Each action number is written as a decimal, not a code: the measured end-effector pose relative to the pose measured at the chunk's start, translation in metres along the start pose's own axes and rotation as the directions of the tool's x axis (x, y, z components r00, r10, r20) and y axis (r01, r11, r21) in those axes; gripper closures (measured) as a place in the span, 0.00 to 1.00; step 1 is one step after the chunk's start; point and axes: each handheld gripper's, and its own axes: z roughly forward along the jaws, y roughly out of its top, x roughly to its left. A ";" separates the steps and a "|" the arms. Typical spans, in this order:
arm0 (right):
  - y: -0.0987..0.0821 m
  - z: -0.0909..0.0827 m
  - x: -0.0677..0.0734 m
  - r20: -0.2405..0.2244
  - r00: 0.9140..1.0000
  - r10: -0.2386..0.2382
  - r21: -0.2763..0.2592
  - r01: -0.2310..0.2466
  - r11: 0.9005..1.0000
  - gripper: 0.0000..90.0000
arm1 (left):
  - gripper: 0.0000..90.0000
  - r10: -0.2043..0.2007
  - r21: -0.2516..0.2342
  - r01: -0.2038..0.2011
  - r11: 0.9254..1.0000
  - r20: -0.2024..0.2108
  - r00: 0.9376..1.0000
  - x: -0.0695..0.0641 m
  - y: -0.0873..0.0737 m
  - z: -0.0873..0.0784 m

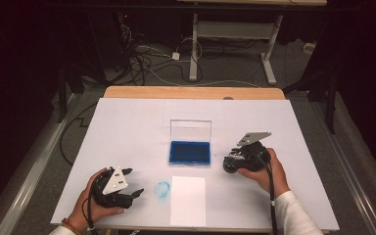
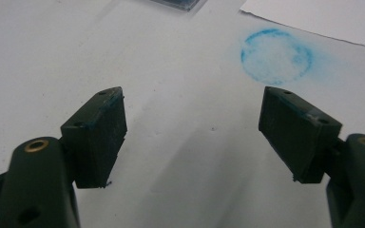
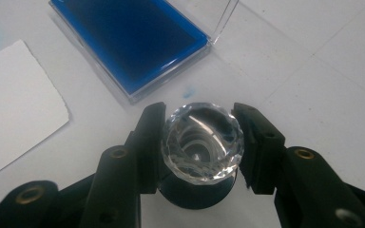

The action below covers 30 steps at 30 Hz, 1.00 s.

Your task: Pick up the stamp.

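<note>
Right gripper (image 3: pixel 202 142) fingers clamped on faceted stamp (image 3: pixel 202 142), ink pad (image 3: pixel 128 42) at eleven o'clock; left gripper (image 2: pixel 192 130) fingers wide, empty.

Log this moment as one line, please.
right gripper: shut on stamp | left gripper: open, nothing held | ink pad: lid up | paper sheet: blank

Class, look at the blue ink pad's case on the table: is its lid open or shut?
Open. The ink pad case has its clear lid standing upright behind the exposed blue pad; the right gripper view also shows the pad uncovered.
</note>
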 end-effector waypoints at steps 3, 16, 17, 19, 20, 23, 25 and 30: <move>0.000 -0.003 0.001 0.008 1.000 -0.008 -0.010 0.008 1.000 0.64 | 0.26 -0.003 -0.002 0.003 1.000 -0.002 1.000 0.001 0.000 -0.001; -0.003 -0.024 0.010 0.022 0.999 -0.038 -0.078 0.040 0.996 0.64 | 0.26 -0.007 -0.002 0.007 1.000 0.004 1.000 0.001 0.000 -0.001; -0.003 -0.024 0.010 0.022 0.999 -0.038 -0.078 0.040 0.996 0.64 | 0.26 -0.006 -0.002 0.006 1.000 0.004 1.000 0.001 0.000 -0.001; -0.006 -0.029 0.010 0.022 0.999 -0.042 -0.090 0.044 0.995 0.64 | 0.26 -0.006 -0.005 0.006 1.000 0.003 1.000 0.001 0.000 -0.001; -0.006 -0.029 0.010 0.022 0.999 -0.042 -0.090 0.044 0.995 0.64 | 0.26 -0.006 -0.006 0.006 1.000 0.002 1.000 0.002 0.000 -0.001; -0.009 -0.036 0.011 0.038 0.998 -0.052 -0.101 0.055 0.993 0.64 | 0.26 -0.010 -0.011 0.010 1.000 0.004 1.000 0.002 0.000 -0.001; -0.011 -0.041 0.010 0.040 0.997 -0.060 -0.107 0.064 0.992 0.64 | 0.26 -0.015 -0.019 0.015 1.000 0.008 1.000 0.003 0.001 -0.001; -0.015 -0.055 0.004 0.064 0.997 -0.044 -0.133 0.053 0.990 0.64 | 0.26 -0.021 -0.017 0.021 1.000 0.001 1.000 0.005 0.001 0.000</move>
